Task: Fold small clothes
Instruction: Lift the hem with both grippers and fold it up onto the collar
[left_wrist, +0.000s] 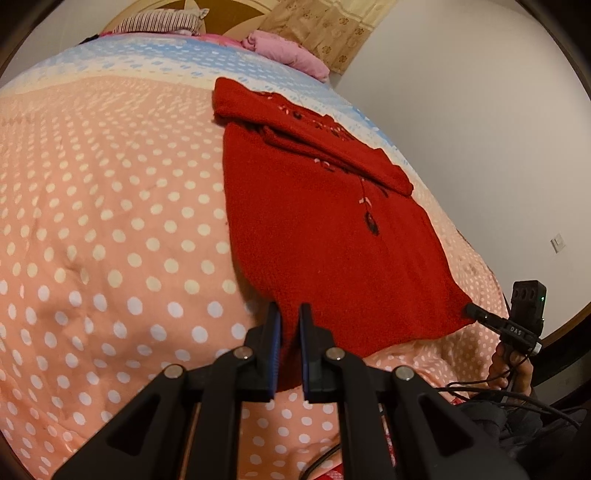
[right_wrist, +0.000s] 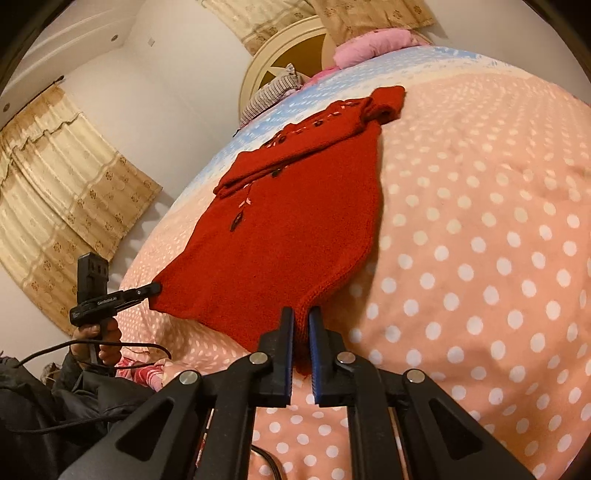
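I have the red sweater (left_wrist: 325, 236) pinched at both hem corners, left gripper (left_wrist: 289, 314) and right gripper (right_wrist: 301, 317) each clamped on knit. Its long axis runs straight ahead of me toward the collar, so the fold goes forward.

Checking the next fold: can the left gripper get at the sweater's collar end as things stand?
Probably yes: the left gripper pinches a hem corner of the red sweater, and only open sweater lies between it and the collar.
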